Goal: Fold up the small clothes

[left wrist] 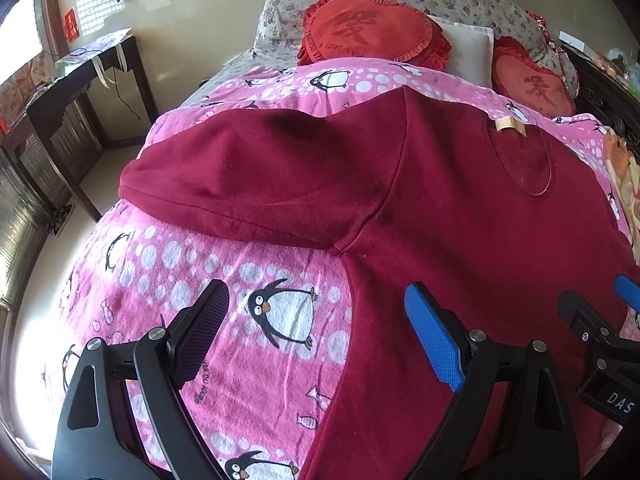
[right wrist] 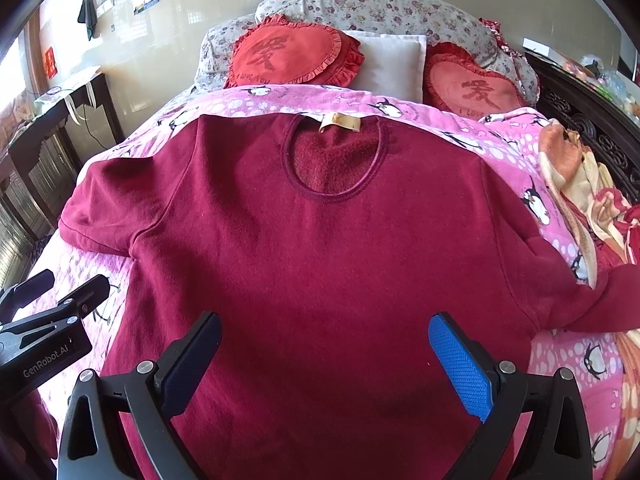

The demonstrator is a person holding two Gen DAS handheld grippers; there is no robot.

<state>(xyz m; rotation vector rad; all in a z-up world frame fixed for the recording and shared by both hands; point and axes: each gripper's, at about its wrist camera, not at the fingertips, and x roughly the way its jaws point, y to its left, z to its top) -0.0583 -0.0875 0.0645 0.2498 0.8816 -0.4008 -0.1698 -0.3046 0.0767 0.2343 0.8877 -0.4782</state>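
Both grippers agape above sweater

Maroon sweatshirt flat on penguin blanket, left gripper jaws apart over its side edge

A sweatshirt lay flat on a blanket covering the bed, its neck opening toward the pillows. Behind it, two heart-shaped cushions flanked a small pillow, all leaning against a long bolster. A crumpled blanket lay to the right, over the right sleeve. A side table stood left of the bed.
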